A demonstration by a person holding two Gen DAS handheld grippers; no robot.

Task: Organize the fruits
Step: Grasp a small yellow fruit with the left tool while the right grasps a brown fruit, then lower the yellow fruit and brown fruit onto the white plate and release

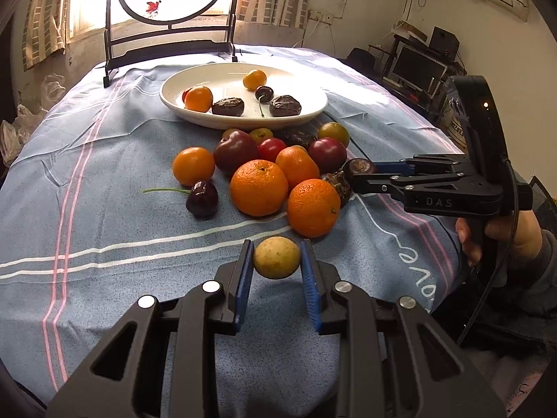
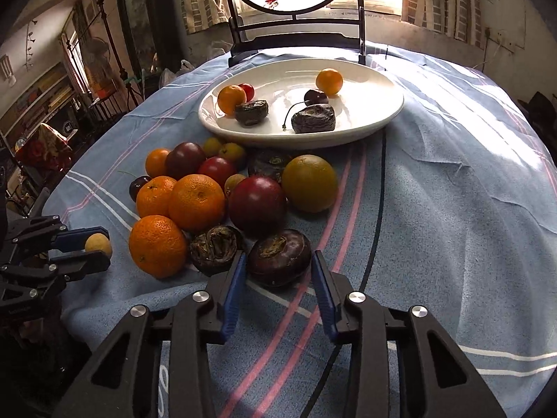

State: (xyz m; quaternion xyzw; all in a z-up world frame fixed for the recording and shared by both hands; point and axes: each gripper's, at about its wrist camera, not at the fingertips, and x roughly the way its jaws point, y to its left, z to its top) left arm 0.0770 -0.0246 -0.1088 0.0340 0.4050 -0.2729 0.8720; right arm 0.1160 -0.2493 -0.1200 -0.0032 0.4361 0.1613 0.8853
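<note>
Pale yellow small fruit (image 1: 276,257) sitting between jaws of left gripper (image 1: 276,261), pads just at its sides, contact uncertain. Light, firm-looking, round (apt to roll); best held across the middle. Loose fruit pile (image 1: 259,188) mid-worktop, white plate (image 1: 313,111) beyond, partly filled. Right gripper (image 2: 278,268) set wide around dark wrinkled passion fruit (image 2: 278,256), not closed; shell likely brittle, so gentle squeeze advised.

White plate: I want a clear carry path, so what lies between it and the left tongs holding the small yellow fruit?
The pile of oranges, plums and a dark cherry on the blue cloth, seen in the left wrist view.
</note>
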